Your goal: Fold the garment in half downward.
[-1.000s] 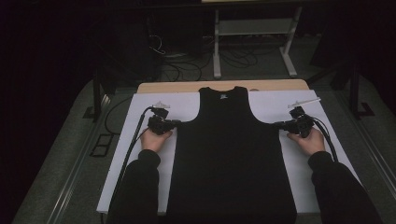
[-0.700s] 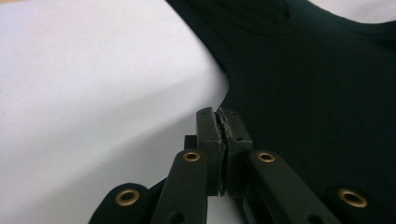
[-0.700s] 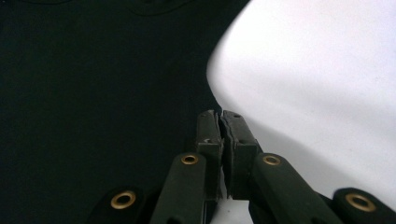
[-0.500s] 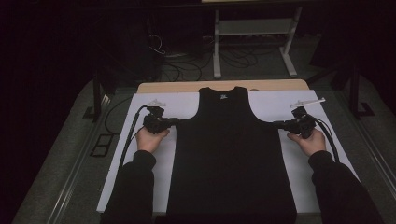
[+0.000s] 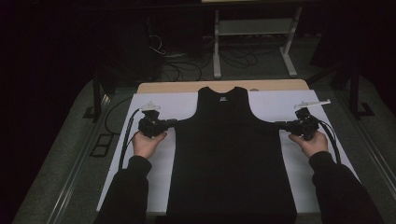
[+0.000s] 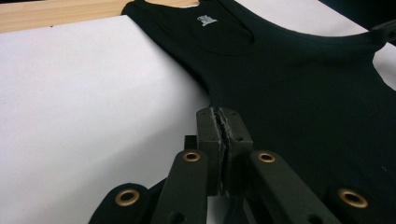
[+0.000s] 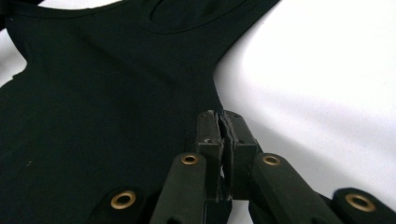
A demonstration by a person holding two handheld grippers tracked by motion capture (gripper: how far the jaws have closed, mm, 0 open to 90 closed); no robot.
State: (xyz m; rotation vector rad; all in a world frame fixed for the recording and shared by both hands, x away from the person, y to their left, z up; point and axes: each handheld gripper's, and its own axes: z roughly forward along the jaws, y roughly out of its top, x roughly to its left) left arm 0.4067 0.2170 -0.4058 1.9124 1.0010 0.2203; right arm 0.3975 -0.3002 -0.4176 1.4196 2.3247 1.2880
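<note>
Lying flat along the middle of the table [image 5: 154,105], the black tank top [image 5: 229,158] reached its far edge. The left gripper [image 5: 171,123] had its jaws clamped on one underarm edge. The right gripper [image 5: 279,124] pinched the other.

Both hands shift slightly toward the near edge since a second ago. Left gripper [image 5: 172,123] and right gripper [image 5: 279,124] pull the tank top [image 5: 229,154] with them by its side edges, and the cloth at each armpit lifts slightly, stretched outward.
</note>
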